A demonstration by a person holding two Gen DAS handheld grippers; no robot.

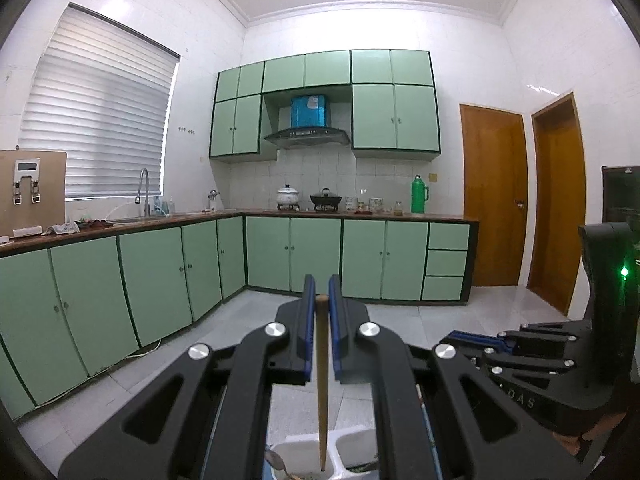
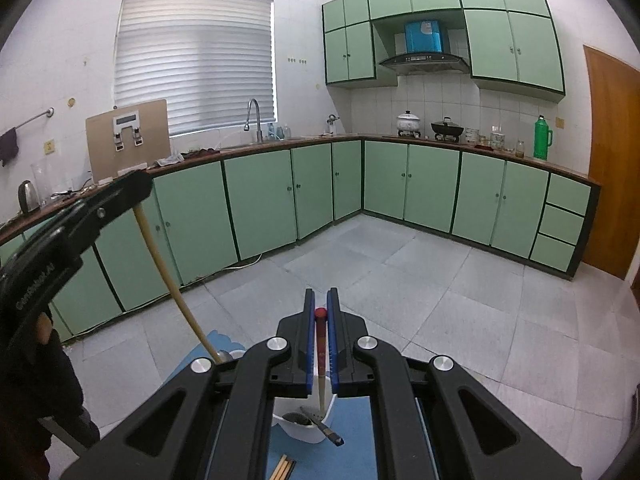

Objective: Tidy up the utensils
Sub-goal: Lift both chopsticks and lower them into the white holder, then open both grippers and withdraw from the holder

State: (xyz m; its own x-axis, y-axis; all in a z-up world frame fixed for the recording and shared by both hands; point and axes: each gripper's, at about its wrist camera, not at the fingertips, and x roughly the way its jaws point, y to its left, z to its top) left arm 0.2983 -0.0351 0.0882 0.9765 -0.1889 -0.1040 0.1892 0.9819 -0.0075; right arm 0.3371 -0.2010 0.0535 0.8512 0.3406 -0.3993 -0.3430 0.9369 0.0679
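The left hand-held gripper (image 1: 321, 294) was closed on a wooden chopstick (image 1: 322, 380), gripping it near its top end between the blue pads (image 1: 308, 320). The stick hung nearly upright, its lower tip reaching into a white divided holder (image 1: 352, 446) at 6 o'clock in the left wrist view. A metal spoon (image 1: 277, 461) sat in the same compartment, at 7 o'clock from the stick's tip.

The right hand-held gripper (image 2: 321, 300) was closed on a red-topped chopstick (image 2: 321, 360), clamped just below its red cap. That stick also pointed down into a white container (image 2: 304, 430), where a dark ladle-like piece and a dark-handled utensil (image 2: 326, 430) lay, the handle jutting over the rim toward 5 o'clock. The container stood on a blue mat (image 2: 356, 440). A few loose wooden chopsticks (image 2: 283, 469) lay on the mat at 6 o'clock.

In the right wrist view the left tool appeared at 9 o'clock, its pale stick slanting down toward the mat.
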